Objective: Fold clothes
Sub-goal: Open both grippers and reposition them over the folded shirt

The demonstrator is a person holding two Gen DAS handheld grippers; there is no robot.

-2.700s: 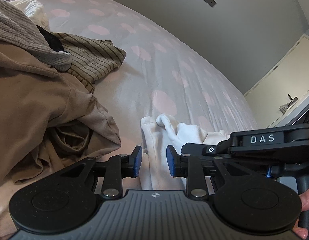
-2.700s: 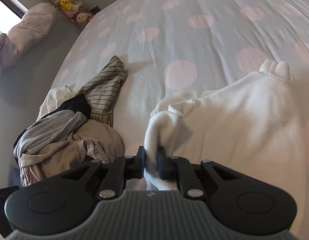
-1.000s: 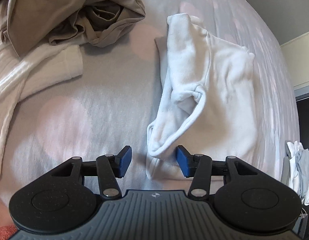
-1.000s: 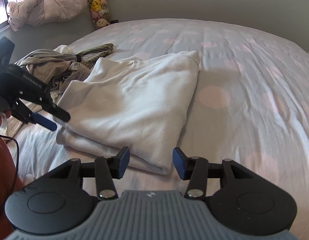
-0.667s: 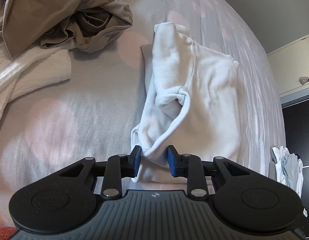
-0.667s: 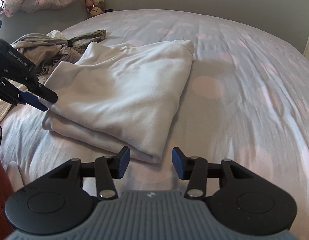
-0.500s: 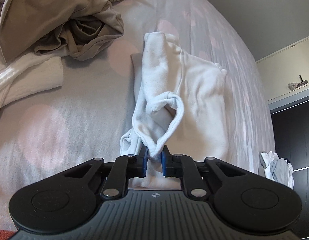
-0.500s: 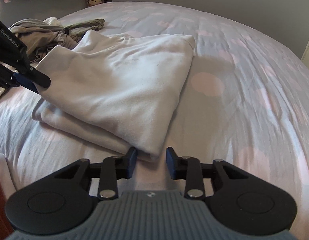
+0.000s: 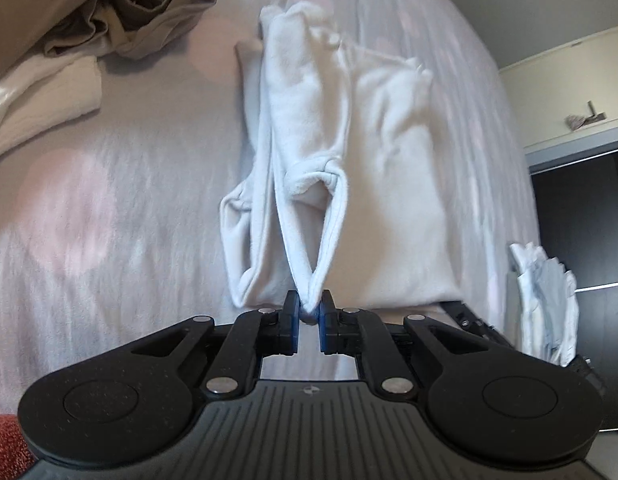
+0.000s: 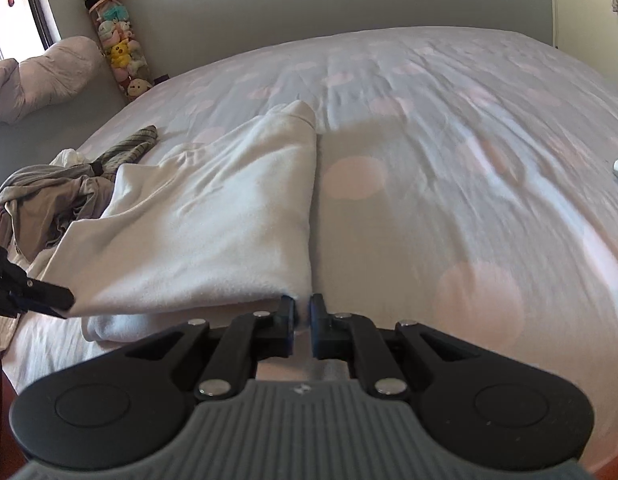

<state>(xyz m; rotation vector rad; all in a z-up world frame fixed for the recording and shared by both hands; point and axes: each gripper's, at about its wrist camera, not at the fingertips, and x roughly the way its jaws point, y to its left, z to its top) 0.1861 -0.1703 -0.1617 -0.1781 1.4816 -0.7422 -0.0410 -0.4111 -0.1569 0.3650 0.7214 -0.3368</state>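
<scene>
A white fleece garment (image 9: 389, 160) lies half folded on the dotted bed cover (image 9: 109, 200). My left gripper (image 9: 309, 314) is still closing, its blue pads pinching the looped near edge, which lifts toward it. In the right wrist view the same garment (image 10: 213, 216) spreads away to the left. My right gripper (image 10: 302, 312) is closing too, with the near right corner caught between its pads. The left gripper (image 10: 41, 294) shows at the left edge, holding the other near corner.
A heap of brown and grey clothes (image 9: 109, 12) and a cream ribbed piece (image 9: 41, 100) lie left of the garment. A striped garment (image 10: 133, 148) lies beyond the heap. White folded items (image 9: 545, 292) sit off the bed's right side. Plush toys (image 10: 117, 40) stand by the wall.
Both grippers closed from wide open onto the white garment's near edge. The left one has drawn its loop of fabric up and taut; the right one moved in to the corner.
</scene>
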